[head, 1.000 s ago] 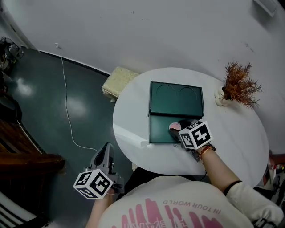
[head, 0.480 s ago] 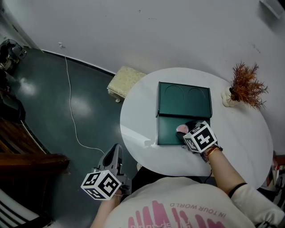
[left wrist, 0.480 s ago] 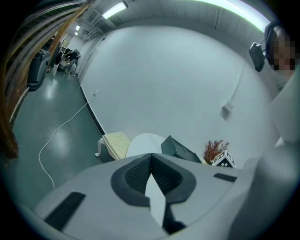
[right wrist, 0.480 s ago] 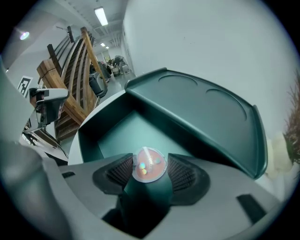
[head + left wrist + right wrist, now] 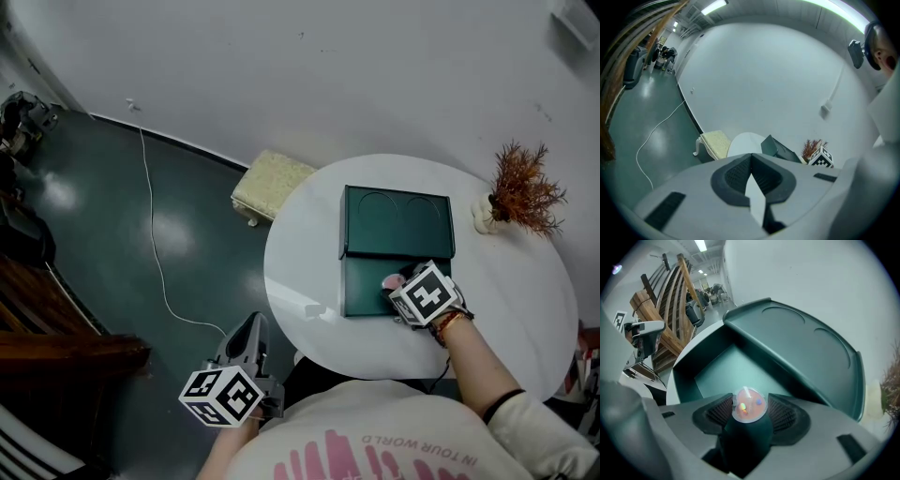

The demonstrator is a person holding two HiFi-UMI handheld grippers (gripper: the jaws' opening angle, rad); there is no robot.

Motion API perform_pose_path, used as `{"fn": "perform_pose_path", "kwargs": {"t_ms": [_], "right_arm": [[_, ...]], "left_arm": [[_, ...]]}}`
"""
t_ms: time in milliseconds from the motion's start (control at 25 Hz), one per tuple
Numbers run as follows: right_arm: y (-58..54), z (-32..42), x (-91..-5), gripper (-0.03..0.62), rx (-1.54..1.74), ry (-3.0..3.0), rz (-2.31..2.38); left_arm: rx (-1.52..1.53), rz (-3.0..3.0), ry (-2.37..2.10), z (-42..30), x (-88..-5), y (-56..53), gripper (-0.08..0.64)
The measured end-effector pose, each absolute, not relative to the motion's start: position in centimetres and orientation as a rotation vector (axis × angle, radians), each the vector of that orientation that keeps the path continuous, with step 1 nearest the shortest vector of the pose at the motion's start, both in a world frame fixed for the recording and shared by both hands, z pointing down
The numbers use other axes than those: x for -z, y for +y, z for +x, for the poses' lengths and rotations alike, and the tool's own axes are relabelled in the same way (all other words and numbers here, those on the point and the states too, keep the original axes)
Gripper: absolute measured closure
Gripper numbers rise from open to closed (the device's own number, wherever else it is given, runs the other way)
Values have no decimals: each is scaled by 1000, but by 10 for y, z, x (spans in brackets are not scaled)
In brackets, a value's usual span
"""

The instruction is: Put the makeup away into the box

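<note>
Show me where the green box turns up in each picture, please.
Head view: the green box lies open on the table, right of centre.
Left gripper view: small, just above the fingers, right of centre.
Right gripper view: fills the middle, lid raised, behind the makeup pot.
Shared landmark: the dried plant.

A large, bare hall, more workshop or studio than home: glossy dark floor (image 5: 112, 281), plain white wall (image 5: 328, 75), ceiling strip lights (image 5: 715, 7), stacked timber frames (image 5: 670, 301), a loose cable (image 5: 155, 258) and one small round tabletop (image 5: 305, 281).
</note>
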State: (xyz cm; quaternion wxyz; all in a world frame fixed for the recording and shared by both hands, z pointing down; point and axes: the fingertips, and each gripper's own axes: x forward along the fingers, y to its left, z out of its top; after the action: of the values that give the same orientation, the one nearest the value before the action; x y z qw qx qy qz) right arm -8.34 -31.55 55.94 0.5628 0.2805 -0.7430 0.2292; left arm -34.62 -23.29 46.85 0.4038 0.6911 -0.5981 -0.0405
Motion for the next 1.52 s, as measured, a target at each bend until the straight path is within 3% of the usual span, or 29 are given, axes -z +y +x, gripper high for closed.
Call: {"fn": "perform_pose_path", "kwargs": {"t_ms": [600,1520], "right_arm": [[-316,-89,-563,347,-562,-1666,649],[-313,-84,-558,357,-523,-1848,730]], "left_arm": [[43,1875,-1417,-355,-468,-250,557],[160,1861,-1513,-288,-428,-192,557]]}}
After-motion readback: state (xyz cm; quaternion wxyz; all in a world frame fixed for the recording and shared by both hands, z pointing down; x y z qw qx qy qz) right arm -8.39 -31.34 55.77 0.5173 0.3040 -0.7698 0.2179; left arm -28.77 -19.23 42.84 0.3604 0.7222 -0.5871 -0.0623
